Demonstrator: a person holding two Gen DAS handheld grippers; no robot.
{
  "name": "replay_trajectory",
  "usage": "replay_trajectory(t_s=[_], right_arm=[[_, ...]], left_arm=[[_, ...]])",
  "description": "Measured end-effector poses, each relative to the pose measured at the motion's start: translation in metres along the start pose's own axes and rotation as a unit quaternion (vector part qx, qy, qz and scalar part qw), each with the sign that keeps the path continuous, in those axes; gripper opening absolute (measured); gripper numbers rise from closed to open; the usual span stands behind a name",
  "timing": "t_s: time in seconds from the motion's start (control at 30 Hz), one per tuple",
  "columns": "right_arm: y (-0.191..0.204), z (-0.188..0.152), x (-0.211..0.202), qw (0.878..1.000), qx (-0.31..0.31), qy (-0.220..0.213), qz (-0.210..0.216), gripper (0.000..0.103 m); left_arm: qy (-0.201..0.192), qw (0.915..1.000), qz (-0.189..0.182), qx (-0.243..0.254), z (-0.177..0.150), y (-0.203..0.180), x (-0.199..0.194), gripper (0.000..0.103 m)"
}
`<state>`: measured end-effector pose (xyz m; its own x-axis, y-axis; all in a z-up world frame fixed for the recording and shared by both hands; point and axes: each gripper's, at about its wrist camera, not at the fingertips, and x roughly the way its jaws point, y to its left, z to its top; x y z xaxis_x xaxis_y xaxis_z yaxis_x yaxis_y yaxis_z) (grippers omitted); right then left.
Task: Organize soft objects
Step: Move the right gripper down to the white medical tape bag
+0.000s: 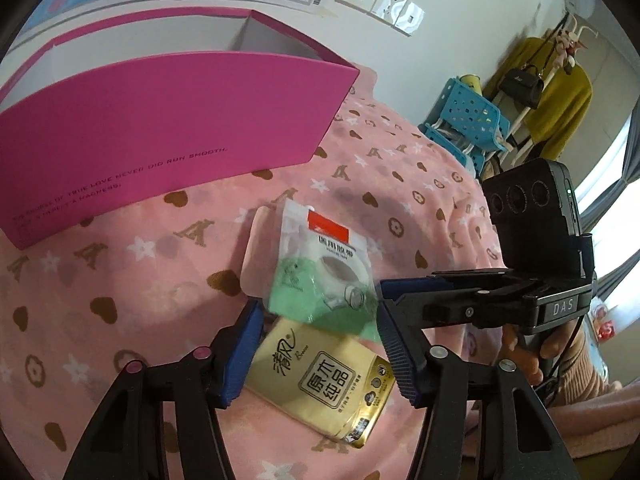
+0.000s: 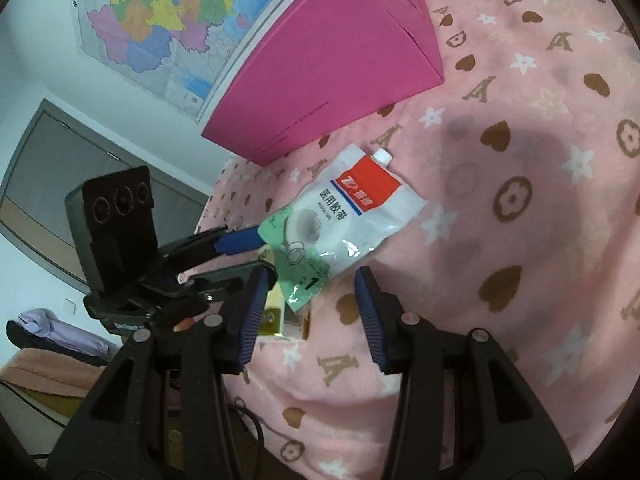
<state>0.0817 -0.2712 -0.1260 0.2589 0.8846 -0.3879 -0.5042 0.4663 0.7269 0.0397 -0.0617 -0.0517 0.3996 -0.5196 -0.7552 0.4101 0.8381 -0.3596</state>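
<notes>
Left gripper (image 1: 320, 344) spread wide around yellow tissue pack (image 1: 320, 380) on pink blanket (image 1: 120, 280). Long side pointing to 5 o'clock. Right gripper (image 2: 308, 316) wide too, farther off, white tape bag (image 2: 340, 220) at 12 o'clock.

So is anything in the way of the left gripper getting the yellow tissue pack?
Partly. The tape bag lies over the far end of the tissue pack. The left gripper already straddles the pack's bare part, jaws open.

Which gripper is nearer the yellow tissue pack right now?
Left. The left gripper has its open fingers on either side of the yellow tissue pack. The right gripper is open over the medical tape bag, beside the pack.
</notes>
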Motion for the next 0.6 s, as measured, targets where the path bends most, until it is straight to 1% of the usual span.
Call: replay_trajectory(t_s=[0.03, 0.17, 0.27, 0.37, 0.43, 0.53, 0.6], right_arm=[[0.000, 0.001, 0.000, 1.000, 0.002, -0.002, 0.001, 0.047], [-0.002, 0.004, 0.000, 1.000, 0.006, -0.009, -0.006, 0.047], [-0.001, 0.009, -0.006, 0.999, -0.014, -0.012, -0.042, 0.047], [-0.002, 0.022, -0.019, 0.997, -0.030, -0.033, -0.066, 0.047], [-0.004, 0.034, -0.024, 0.992, -0.045, -0.047, -0.104, 0.047], [-0.012, 0.051, -0.019, 0.991, -0.054, -0.044, -0.112, 0.047], [-0.015, 0.060, -0.009, 0.988, -0.065, -0.032, -0.133, 0.047]], left_arm=[[0.001, 1.0000, 0.000, -0.001, 0.000, 0.001, 0.001, 0.055], [0.002, 0.9999, -0.010, -0.010, 0.002, 0.003, 0.003, 0.045], [0.003, 0.9998, -0.011, -0.016, 0.006, 0.006, 0.005, 0.045], [0.006, 0.9997, -0.011, -0.021, 0.008, 0.009, 0.008, 0.045], [0.008, 0.9994, -0.019, -0.027, 0.010, 0.010, 0.009, 0.045], [0.011, 0.9992, -0.022, -0.031, 0.014, 0.010, 0.012, 0.045], [0.013, 0.9992, -0.022, -0.031, 0.014, 0.009, 0.014, 0.045]])
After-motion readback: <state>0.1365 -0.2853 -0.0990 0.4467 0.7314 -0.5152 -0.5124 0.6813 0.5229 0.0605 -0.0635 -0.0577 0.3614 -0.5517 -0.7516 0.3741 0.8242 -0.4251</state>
